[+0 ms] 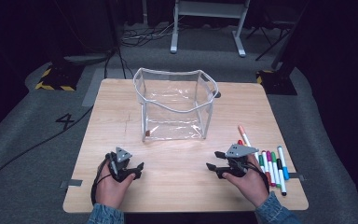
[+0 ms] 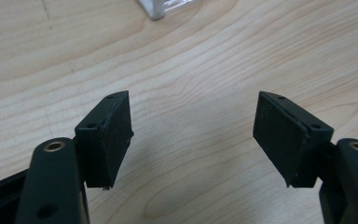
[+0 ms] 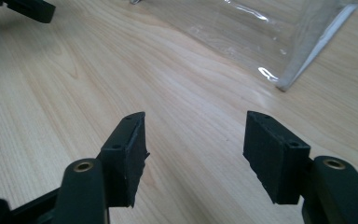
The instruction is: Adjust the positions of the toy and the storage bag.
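A clear plastic bag (image 1: 175, 105) with a white rim stands open at the middle of the wooden table (image 1: 186, 186). Several coloured markers (image 1: 272, 165) lie in a row near the right edge, an orange-capped one (image 1: 245, 136) pointing toward the bag. My left gripper (image 1: 137, 170) rests low at the front left, jaws open, nothing between the pads (image 2: 114, 135). My right gripper (image 1: 213, 169) sits at the front right just left of the markers, open and empty too, its pads (image 3: 272, 154) aimed at the bag's corner (image 3: 303, 56).
Past the far edge of the table stand a white desk frame (image 1: 207, 23) and loose cables (image 1: 140, 37) on grey carpet. Yellow-black taped stand bases (image 1: 56, 79) sit at both far corners. The other gripper's jaw tip (image 3: 28, 9) shows at the upper left of the right gripper view.
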